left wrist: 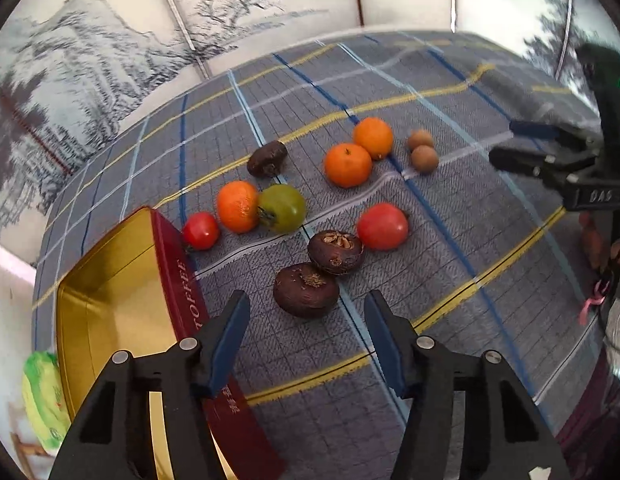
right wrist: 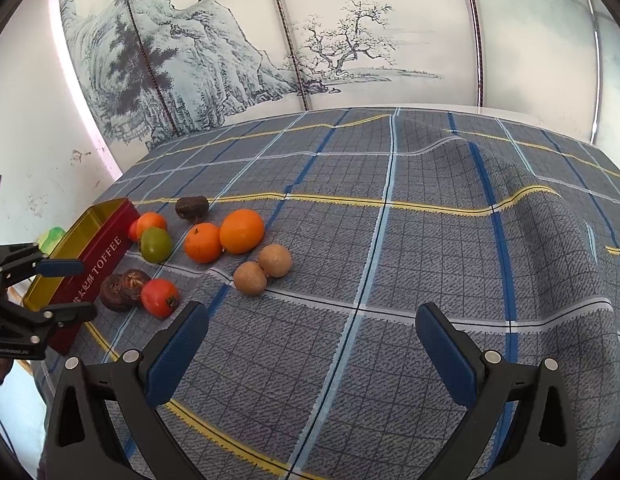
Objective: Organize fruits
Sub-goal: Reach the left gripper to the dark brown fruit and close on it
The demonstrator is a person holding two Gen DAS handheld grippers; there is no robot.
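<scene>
Fruit loose on the checked cloth, both pairs of our fingers empty.

Our left gripper point(left wrist: 305, 344) hangs with fingers parted around nothing, just short of two dark water chestnuts point(left wrist: 305, 290) beside the gold-lined toffee tin point(left wrist: 177, 276). Tomatoes point(left wrist: 382, 226), oranges point(left wrist: 348, 165) and two brown longans point(right wrist: 261, 268) lie near. Our right gripper point(right wrist: 312, 356) stands wide open over bare table cloth point(right wrist: 390, 320).

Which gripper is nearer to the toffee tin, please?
Left. The left gripper hovers right beside the toffee tin; the right gripper is well off, beyond the fruit.
</scene>
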